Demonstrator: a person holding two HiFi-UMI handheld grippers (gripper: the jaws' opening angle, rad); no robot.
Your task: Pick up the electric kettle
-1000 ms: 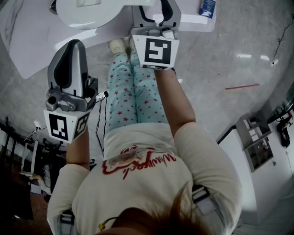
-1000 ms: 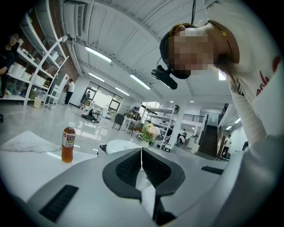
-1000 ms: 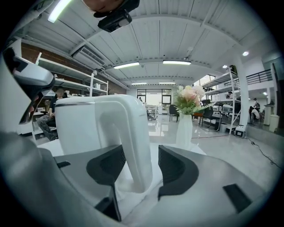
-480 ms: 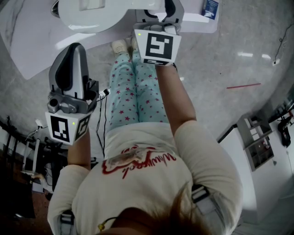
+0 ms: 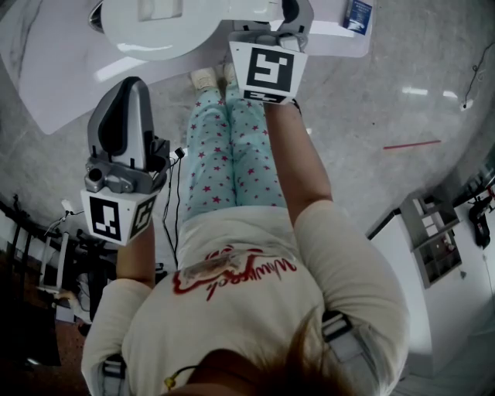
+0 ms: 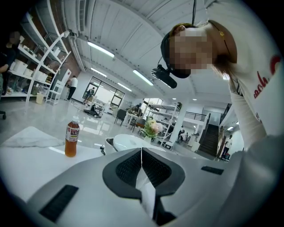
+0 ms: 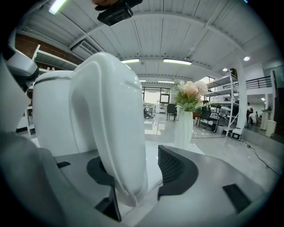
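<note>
One electric kettle [image 5: 147,23]: white, on the table [image 5: 46,69], at 12 o'clock in the head view.
Right gripper [image 7: 137,177]: jaws wide, around the kettle's handle [image 7: 111,133].
Left gripper [image 6: 142,159]: jaws pressed together, empty, at 9 o'clock.
One bottle [image 6: 72,138]: upright on the table.

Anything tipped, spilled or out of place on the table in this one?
Nothing stands out. The kettle stands upright on the table, its handle between the jaws of the open right claw, not yet clamped. The bottle and flower vase are upright, with no spill visible. The left claw is shut and empty.
</note>
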